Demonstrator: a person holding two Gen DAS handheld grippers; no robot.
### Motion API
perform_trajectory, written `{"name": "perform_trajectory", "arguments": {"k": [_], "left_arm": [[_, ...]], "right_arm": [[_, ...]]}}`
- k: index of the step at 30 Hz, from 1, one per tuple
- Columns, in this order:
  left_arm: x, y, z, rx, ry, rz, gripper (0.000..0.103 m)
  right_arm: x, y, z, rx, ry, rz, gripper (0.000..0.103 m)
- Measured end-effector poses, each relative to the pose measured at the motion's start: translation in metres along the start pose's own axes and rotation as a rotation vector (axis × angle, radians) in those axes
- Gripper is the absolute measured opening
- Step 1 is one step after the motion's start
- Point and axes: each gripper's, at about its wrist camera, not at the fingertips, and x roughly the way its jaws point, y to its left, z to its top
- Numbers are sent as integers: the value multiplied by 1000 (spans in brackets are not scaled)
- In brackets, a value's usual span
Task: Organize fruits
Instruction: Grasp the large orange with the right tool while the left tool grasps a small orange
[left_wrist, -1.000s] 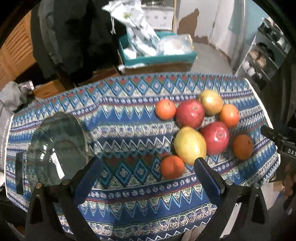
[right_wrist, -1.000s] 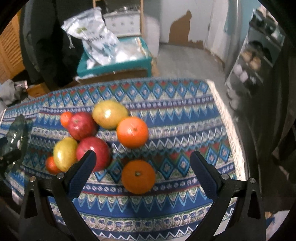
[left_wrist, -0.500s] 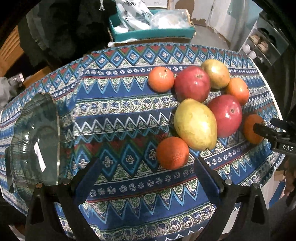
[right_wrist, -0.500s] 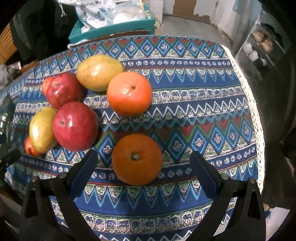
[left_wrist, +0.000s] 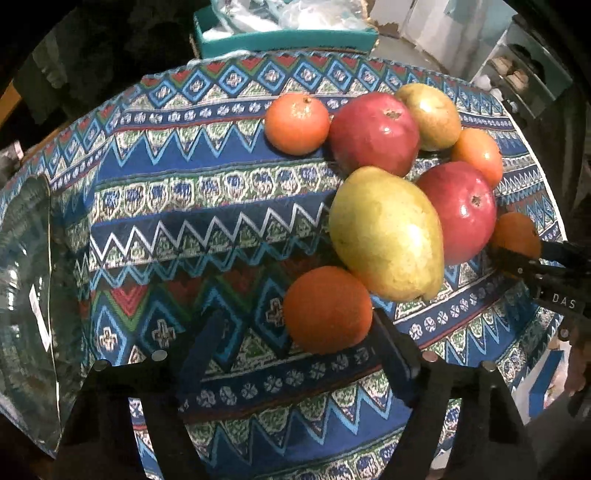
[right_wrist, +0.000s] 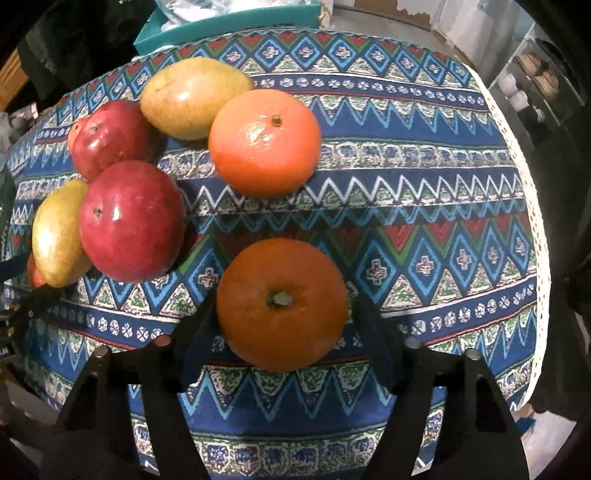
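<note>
- Straddling a round orange citrus fruit (right_wrist: 281, 303), the right tongs (right_wrist: 282, 328) are standing released, fingers flanking without contact.
- Left tongs (left_wrist: 295, 345), likewise released, are nearing another orange fruit (left_wrist: 327, 309).

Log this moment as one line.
left gripper: open, at near orange | right gripper: open, straddling stem-up orange | glass bowl: empty

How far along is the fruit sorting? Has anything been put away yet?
Nothing looks put away: the glass bowl holds no fruit, and all the fruit sits on the patterned cloth. In hand: the left tongs are open around one orange, and the right tongs are open around another orange. Gripping, lifting and sorting all remain.
</note>
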Motion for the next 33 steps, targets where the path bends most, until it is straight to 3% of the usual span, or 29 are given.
{"name": "perform_trajectory", "arguments": {"k": [5,7,13,22,33], "left_arm": [[1,-9,1,48,-10,-10,65],[3,-12,1,57,-10,-42,45],[0,-16,-3,84,-23,-26,45],[-29,13,-3,-4,-76,-8,45],[-89,19,4,-41,-213,-24,45]], "right_arm": [[3,9,-1,-21,-16,-21,66],[3,11,-2,-23,-20,-23,65],[-17,18,-3,-34,-81,-21,65],[-45,33,7,-50,-173,-36,65],[-95,34,14,-75,-332,-12,64]]}}
